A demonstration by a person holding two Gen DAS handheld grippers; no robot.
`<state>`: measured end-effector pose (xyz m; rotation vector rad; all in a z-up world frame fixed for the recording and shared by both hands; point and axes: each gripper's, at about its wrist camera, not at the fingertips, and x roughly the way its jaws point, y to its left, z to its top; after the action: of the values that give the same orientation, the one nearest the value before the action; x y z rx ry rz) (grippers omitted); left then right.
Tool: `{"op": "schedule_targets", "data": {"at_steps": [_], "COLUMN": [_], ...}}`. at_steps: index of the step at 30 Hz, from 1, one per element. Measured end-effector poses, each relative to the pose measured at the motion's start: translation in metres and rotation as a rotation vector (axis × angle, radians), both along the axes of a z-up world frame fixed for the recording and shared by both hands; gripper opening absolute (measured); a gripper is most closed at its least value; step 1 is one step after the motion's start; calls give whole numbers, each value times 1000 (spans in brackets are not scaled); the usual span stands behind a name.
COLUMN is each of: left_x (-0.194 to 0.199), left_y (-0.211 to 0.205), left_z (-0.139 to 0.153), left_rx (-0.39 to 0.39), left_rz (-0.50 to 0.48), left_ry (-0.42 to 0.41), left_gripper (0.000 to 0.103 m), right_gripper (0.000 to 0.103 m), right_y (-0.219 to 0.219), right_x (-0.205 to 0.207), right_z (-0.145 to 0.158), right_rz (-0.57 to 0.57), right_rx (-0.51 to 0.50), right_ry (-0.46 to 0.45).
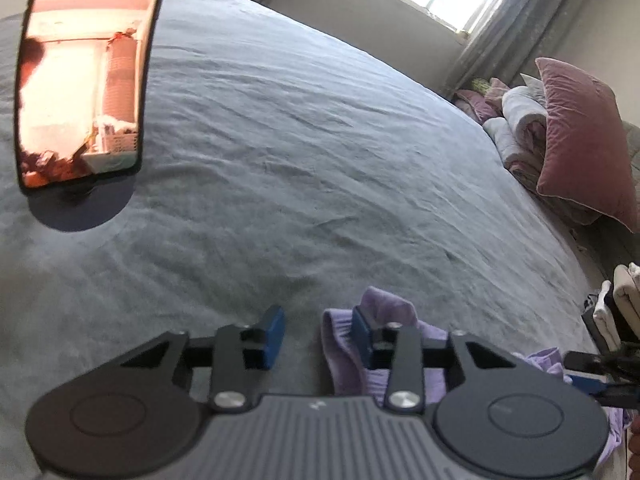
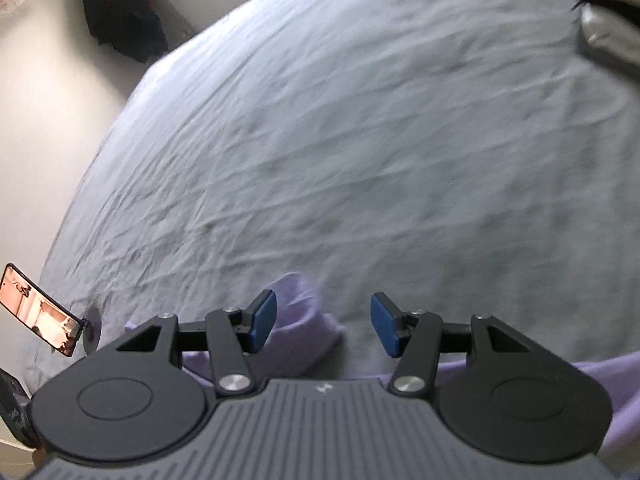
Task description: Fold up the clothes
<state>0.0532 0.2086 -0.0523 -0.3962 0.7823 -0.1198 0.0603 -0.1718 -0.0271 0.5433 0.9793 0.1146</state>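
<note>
A lilac garment [image 1: 344, 344] lies bunched on the grey bedsheet [image 1: 280, 140] at the near edge of the bed. My left gripper [image 1: 318, 336] is open just above it, and a fold of the cloth rises around its right blue pad. In the right wrist view the same lilac garment [image 2: 296, 320] sits under my right gripper [image 2: 323, 326], which is open; a hump of cloth lies against the left pad and more lilac cloth spreads under the right side. The other gripper's tip [image 1: 600, 376] shows at the right edge of the left wrist view.
A phone on a round stand [image 1: 80, 80] stands on the bed at the left; the phone [image 2: 40, 312] also shows in the right wrist view. Pink pillows and folded bedding [image 1: 560, 140] are piled at the far right. A dark garment [image 2: 120, 12] hangs on the wall.
</note>
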Motion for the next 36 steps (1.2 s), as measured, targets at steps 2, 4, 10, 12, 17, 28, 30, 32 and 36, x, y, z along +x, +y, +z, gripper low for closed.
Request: {"op": "schedule_targets", "data": {"at_steps": [2, 4, 10, 12, 17, 28, 30, 32, 36], "left_x": [0, -1, -3, -2, 0, 11, 12, 14, 18], "left_y": [-3, -5, -13, -13, -13, -4, -4, -5, -14], "left_z": [-1, -2, 3, 7, 20, 15, 11, 8, 6], "left_rx": [18, 31, 94, 110, 156, 43, -7, -65, -106], "left_rz": [-12, -30, -35, -11, 35, -10, -20, -48, -106], "left_ry": [-5, -11, -18, -17, -66, 10, 25, 44, 63], "left_gripper": [20, 7, 0, 0, 0, 41, 43, 44, 49], "right_gripper": [57, 45, 16, 16, 15, 15, 15, 16, 35], "right_y": [11, 23, 28, 23, 10, -31, -40, -48, -54], "right_x": [6, 6, 2, 0, -6, -20, -21, -21, -27], "right_z": [-7, -9, 11, 20, 43, 53, 41, 29, 17], "right_rz": [15, 25, 7, -26, -110, -215, -218, -214, -193], "right_rx": [-11, -70, -227, -270, -376, -554, -556, -551, -533], "right_ry": [16, 0, -81, -114, -196, -233, -188, -138, -93]}}
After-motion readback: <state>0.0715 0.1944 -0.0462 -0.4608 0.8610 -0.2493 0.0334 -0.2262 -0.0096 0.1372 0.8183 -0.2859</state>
